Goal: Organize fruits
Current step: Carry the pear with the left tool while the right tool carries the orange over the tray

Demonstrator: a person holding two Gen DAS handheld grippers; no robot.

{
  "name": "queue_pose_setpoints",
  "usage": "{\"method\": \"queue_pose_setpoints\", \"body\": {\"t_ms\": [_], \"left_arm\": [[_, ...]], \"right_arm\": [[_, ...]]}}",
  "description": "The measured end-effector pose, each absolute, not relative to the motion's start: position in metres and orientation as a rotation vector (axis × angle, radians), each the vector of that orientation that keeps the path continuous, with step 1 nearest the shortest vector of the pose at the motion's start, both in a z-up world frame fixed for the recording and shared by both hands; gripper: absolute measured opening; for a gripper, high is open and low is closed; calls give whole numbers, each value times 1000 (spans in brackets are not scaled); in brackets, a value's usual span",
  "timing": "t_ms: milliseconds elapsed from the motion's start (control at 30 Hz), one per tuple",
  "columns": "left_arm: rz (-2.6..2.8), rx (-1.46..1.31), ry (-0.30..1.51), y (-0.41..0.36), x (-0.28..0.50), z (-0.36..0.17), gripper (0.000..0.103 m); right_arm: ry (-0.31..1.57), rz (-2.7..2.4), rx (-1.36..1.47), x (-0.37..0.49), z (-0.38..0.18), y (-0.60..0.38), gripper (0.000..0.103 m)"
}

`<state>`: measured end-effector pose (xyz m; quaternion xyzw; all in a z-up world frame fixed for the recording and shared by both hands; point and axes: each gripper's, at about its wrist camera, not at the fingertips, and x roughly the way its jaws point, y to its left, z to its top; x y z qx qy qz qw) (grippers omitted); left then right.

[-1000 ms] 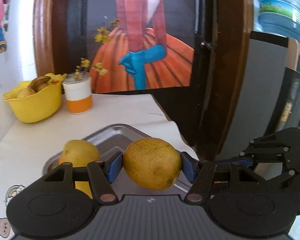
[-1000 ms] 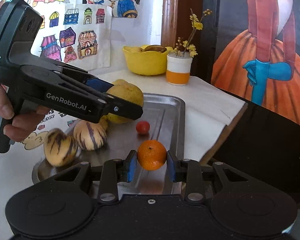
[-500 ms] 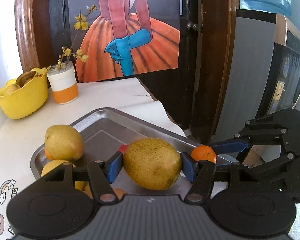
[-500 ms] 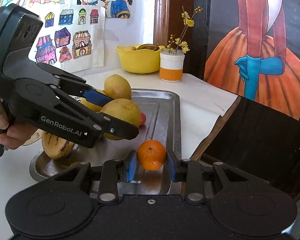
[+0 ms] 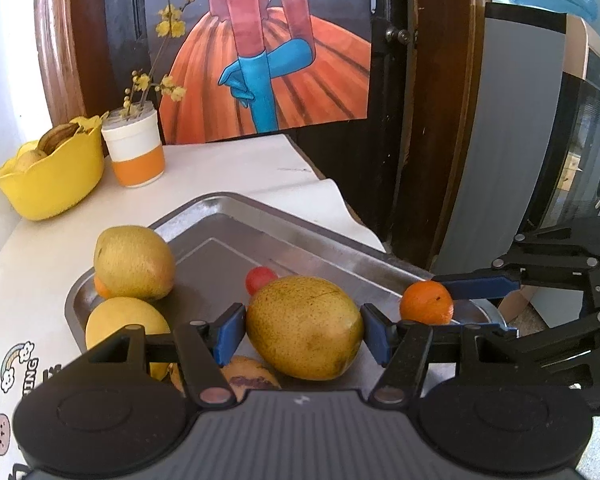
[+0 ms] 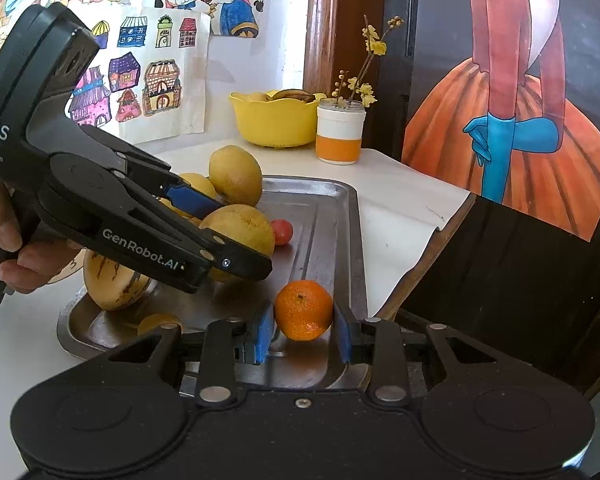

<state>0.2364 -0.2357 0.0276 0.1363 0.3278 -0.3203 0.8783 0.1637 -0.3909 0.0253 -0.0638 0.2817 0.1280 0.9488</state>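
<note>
My left gripper (image 5: pixel 303 332) has its blue pads clamped on a big yellow-green pear (image 5: pixel 303 326), one pad on each end of it, and I'm holding it over the near part of the metal tray (image 5: pixel 300 236). The right gripper (image 6: pixel 303 330) has its jaws narrowed down onto a small orange mandarin (image 6: pixel 304 309), pinched between the two blue pads over the near right end of the tray (can't tell from either view whether it's touching the metal or just above it).

Other fruit in the tray: a second pear (image 5: pixel 134 262) sitting at the far left, a yellow fruit (image 5: pixel 126 328) right in front of it, and a little red cherry tomato (image 5: pixel 259 278) just behind the pear I'm gripping. From the right wrist view there's also a striped yellow melon-looking fruit (image 6: pixel 114 282) at the tray's near left corner, partly hidden under the left gripper body, and a person's hand (image 6: pixel 18 254) wrapped around that gripper's handle.

Farther back on the white tabletop (image 5: pixel 228 164) are a yellow bowl (image 5: pixel 50 176) with some fruit in it and, just beside it, a white and orange cup (image 5: pixel 134 152) with yellow flower sprigs. Well apart from the tray.
</note>
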Motion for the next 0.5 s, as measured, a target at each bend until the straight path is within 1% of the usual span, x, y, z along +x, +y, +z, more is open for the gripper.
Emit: {"method": "queue_pose_setpoints", "body": {"t_ms": [367,467,500], "left_arm": [[-656,281,699,-236,238,25,67],[-653,280,694,-236,237,25,67],[-651,279,686,-235,236,26,67]], "right_arm": [[568,246,-99,160,20,-390,34],[563,239,-89,158,19,-391,36],[560,237,-86,157,19,-391,37]]}}
